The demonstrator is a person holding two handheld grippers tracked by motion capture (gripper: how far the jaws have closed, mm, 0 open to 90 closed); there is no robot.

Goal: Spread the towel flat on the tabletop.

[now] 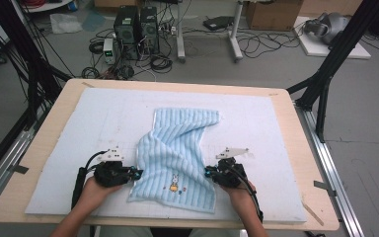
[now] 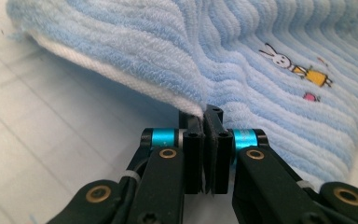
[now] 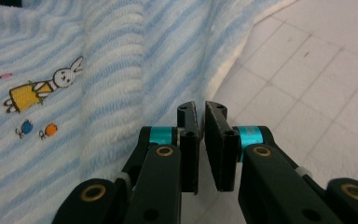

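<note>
Pale blue foam mat (image 1: 79, 128) on wood table, w/ ribbed light-blue terry towel (image 1: 177, 148) crumpled mid-mat. My left claw (image 2: 204, 122) pinches its hem tight; right claw (image 3: 201, 114) nearly closed at opposite edge, grip unclear. Right side may slip when lifted.

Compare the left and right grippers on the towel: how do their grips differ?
The left gripper has its jaws pressed together, with the towel edge reaching their tips; the right gripper shows a thin gap, and I cannot tell whether it pinches cloth. In the high view the left sits at the towel's left edge, the right at its right edge. Both have black jaws and blue collars.
</note>
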